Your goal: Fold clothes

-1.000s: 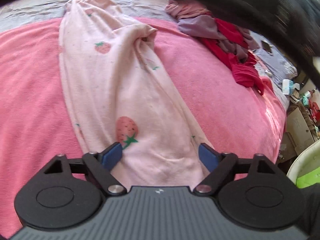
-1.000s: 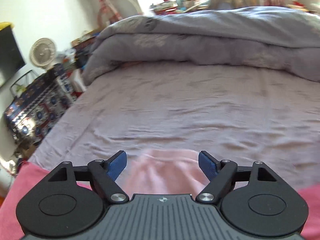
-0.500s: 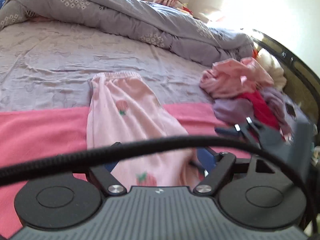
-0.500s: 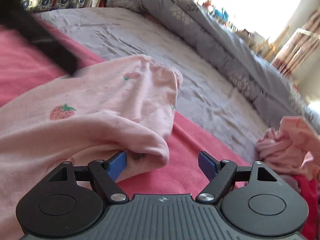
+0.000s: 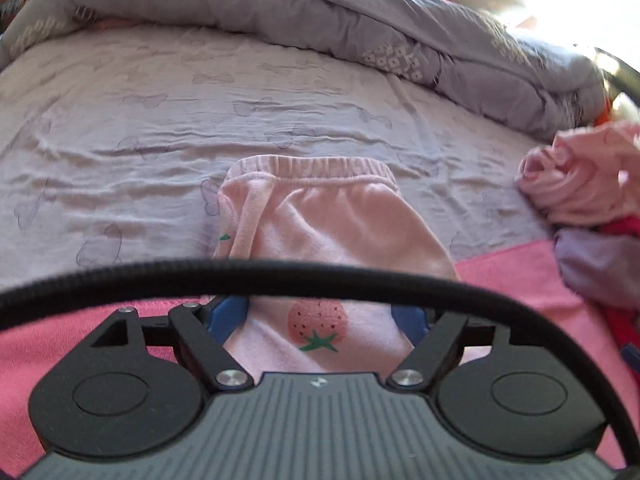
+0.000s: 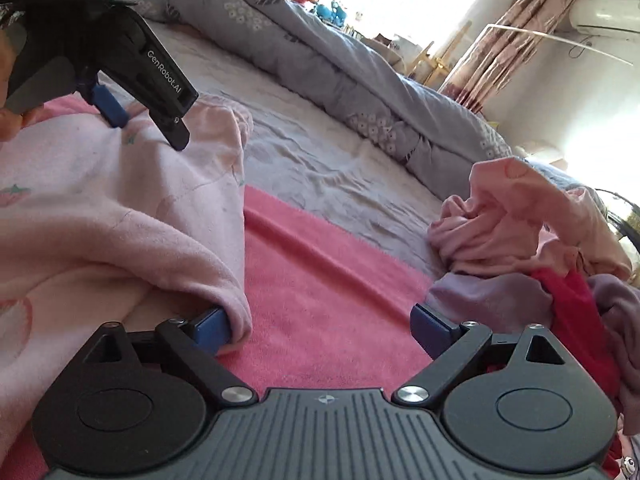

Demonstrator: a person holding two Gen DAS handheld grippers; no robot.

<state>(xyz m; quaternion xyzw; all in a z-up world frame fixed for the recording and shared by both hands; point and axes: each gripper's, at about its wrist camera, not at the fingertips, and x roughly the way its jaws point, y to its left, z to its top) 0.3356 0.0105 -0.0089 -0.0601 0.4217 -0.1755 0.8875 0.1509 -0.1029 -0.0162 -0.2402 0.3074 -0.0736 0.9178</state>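
Pale pink trousers with strawberry prints [image 5: 332, 232] lie folded lengthwise on the bed, waistband [image 5: 308, 168] at the far end. My left gripper [image 5: 318, 318] hovers over them, open, its blue pads straddling the cloth near a strawberry. In the right wrist view the left gripper [image 6: 144, 124] stands over the trousers [image 6: 120, 208] at the upper left. My right gripper [image 6: 320, 330] is low over the pink blanket [image 6: 320, 272] with its jaws opening. Its left pad [image 6: 210, 330] is against the trousers' folded edge, and only blanket lies between the pads.
A heap of crumpled pink, lilac and red clothes [image 6: 520, 232] lies just right of the right gripper, also at the right edge [image 5: 580, 184]. A rolled grey duvet [image 5: 360, 20] runs along the back of the grey sheet [image 5: 120, 120]. A black cable [image 5: 320, 276] crosses the left wrist view.
The left gripper has travelled up the trousers from the legs to near the waistband. The right gripper came down from over the grey sheet to the trousers' folded edge and spread its jaws wider.
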